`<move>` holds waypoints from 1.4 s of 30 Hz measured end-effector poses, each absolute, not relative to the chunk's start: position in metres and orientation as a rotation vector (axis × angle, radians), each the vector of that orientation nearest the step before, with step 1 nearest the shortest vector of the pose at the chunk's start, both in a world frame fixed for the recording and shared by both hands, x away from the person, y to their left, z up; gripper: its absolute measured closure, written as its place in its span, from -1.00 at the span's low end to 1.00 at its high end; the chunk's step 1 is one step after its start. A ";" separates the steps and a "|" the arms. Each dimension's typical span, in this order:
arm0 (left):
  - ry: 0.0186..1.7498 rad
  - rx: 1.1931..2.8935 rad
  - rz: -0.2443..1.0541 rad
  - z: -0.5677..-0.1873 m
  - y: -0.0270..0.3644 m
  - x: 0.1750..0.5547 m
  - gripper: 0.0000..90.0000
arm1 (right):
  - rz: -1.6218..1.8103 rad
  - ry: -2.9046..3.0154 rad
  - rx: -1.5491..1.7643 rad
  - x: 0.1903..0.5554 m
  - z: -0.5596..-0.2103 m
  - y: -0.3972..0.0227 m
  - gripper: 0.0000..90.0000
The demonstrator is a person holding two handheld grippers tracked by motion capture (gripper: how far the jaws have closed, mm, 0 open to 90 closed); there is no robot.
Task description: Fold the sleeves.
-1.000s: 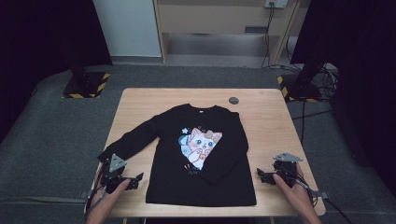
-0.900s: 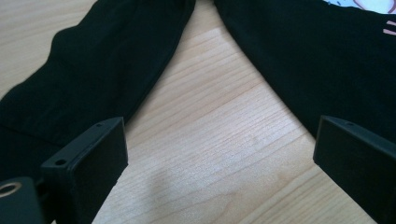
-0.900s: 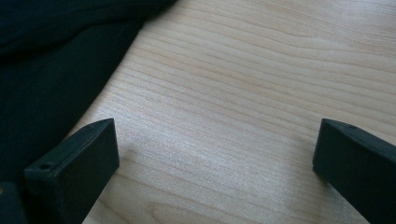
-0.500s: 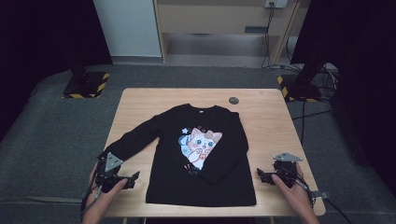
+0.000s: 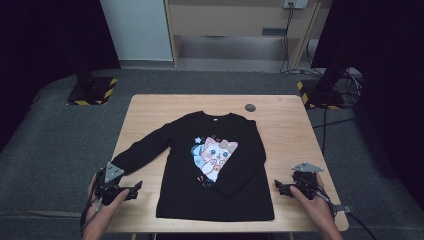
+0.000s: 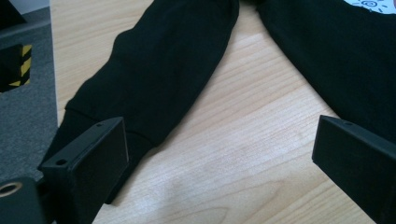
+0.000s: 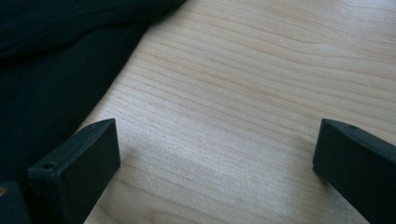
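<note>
Left gripper [image 5: 134, 189] and right gripper [image 5: 278, 187] sat jaws apart, flanking the black sweatshirt [image 5: 215, 170] flat on the table [image 5: 285, 130]. Collar pointed away, hem near. Cat print; text unreadable.

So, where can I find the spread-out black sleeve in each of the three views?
High view: the sleeve runs diagonally left of the shirt body, toward the left tool.
Left gripper view: it crosses from top centre to lower left, cuff by the left jaw.
Right gripper view: I cannot tell it from the dark cloth at left.
Shared landmark: the wooden table.
</note>
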State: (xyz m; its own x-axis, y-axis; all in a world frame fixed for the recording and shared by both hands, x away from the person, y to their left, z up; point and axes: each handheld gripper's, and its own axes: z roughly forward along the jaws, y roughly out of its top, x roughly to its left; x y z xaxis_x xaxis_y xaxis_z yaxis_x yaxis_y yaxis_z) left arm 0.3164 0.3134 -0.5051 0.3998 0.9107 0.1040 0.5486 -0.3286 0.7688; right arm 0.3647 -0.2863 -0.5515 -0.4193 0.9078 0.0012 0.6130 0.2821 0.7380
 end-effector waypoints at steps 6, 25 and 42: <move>1.263 1.991 0.720 -0.501 0.318 0.323 -0.94 | 0.944 2.142 1.362 0.366 -0.551 -0.286 -0.98; 1.351 1.984 0.748 -0.496 0.363 0.375 -0.86 | 0.935 2.129 1.374 0.366 -0.551 -0.284 -0.98; 1.459 2.017 0.730 -0.520 0.391 0.407 -0.68 | 0.944 2.153 1.348 0.364 -0.551 -0.284 -0.98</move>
State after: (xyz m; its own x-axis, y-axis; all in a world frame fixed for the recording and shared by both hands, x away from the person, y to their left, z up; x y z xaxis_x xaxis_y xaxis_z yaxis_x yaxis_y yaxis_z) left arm 0.4070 0.3913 -0.5200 0.2669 0.9571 0.1128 0.6642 -0.2675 0.6981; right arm 0.3640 -0.2836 -0.5513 -0.4360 0.8999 -0.0016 0.6085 0.2962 0.7362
